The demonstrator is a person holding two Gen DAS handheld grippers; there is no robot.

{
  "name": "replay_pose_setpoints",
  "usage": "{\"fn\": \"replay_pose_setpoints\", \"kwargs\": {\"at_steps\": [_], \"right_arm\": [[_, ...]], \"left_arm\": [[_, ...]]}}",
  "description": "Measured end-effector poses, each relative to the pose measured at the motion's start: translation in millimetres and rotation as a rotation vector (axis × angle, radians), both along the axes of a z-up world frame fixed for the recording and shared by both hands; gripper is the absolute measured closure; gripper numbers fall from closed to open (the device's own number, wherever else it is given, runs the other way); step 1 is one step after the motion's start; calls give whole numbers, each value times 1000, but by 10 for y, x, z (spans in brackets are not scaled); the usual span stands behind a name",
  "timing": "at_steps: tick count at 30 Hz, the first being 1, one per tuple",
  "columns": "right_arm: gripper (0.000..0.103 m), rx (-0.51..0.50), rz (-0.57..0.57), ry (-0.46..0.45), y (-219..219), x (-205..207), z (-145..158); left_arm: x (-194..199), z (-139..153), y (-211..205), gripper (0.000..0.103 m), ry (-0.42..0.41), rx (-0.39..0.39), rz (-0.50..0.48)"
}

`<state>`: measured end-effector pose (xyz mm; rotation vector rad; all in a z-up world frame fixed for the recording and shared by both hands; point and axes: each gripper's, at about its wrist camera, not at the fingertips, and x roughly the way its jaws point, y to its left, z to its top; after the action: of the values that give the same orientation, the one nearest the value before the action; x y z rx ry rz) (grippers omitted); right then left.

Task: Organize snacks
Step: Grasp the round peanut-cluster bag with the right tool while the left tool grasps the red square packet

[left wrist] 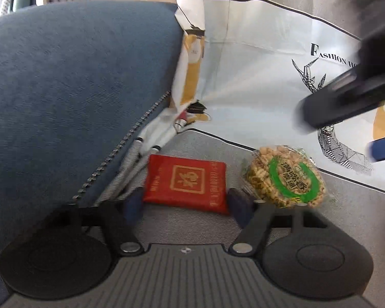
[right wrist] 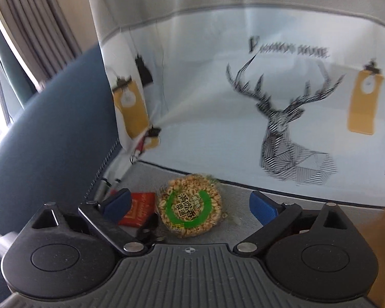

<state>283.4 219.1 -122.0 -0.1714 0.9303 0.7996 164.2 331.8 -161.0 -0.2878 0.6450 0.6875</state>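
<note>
The left gripper is hanging open around the red packet, pads not pressing it. The right gripper is gaping empty over the round puffed-grain snack; both snacks are lying on the storage bag's grey floor.

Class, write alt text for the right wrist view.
The open right claw hangs over a round puffed-grain snack with a green ring label, beside a red packet, on the grey floor of a fabric storage box printed with a deer.
</note>
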Motion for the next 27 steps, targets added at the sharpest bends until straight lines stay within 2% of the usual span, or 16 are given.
{"fn": "replay_pose_setpoints", "kwargs": {"at_steps": [7, 11, 12, 13, 16, 20, 27], "right_arm": [[1, -178, 88, 84, 567, 184, -536], [3, -292, 132, 40, 681, 114, -732], [9, -302, 135, 12, 672, 86, -728], [20, -295, 133, 3, 642, 75, -705], [21, -249, 83, 20, 463, 82, -561], [21, -201, 31, -3, 111, -9, -246], [21, -62, -6, -89, -767, -582, 486]], "left_arm": [[-91, -3, -28, 32, 5, 16, 41], [-110, 1, -39, 32, 4, 3, 30], [-114, 7, -40, 32, 4, -1, 29], [-131, 18, -28, 32, 3, -10, 30], [-168, 60, -30, 33, -9, -42, 39], [-183, 182, -101, 33, -30, -70, 8], [-314, 585, -315, 34, -60, -127, -51]]}}
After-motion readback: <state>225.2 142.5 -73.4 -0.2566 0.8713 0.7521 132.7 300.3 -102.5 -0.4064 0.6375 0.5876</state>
